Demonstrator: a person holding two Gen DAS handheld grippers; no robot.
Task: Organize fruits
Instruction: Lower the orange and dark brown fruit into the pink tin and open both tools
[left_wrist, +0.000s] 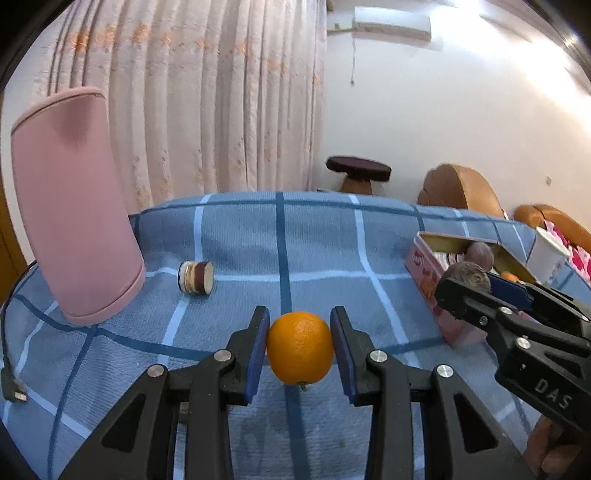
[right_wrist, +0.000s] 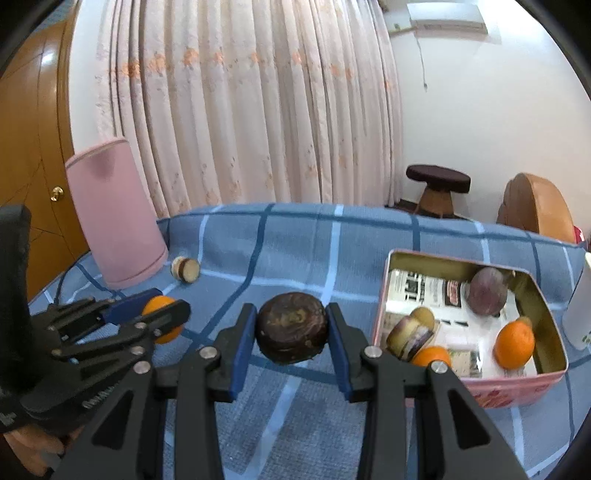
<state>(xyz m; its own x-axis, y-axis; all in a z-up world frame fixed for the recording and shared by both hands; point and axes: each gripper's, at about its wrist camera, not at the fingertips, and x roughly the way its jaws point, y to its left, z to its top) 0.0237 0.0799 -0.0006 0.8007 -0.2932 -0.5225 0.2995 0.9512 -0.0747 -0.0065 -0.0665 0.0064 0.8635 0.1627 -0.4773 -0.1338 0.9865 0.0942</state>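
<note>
The left claw (left_wrist: 300, 349) grips an orange (left_wrist: 300, 348) across its middle, at lower centre of its view, above the blue checked bench (left_wrist: 229, 236). The right claw (right_wrist: 291, 332) is closed on a dark brown round fruit (right_wrist: 291, 328) — lower centre, left of the pink tin (right_wrist: 517, 391), which already holds oranges and purplish fruit. Both should be firm, light and prone to roll, the orange's peel slightly slick — hold at the widest girth. "DAS" reads on a claw body; the tin's print is illegible.
</note>
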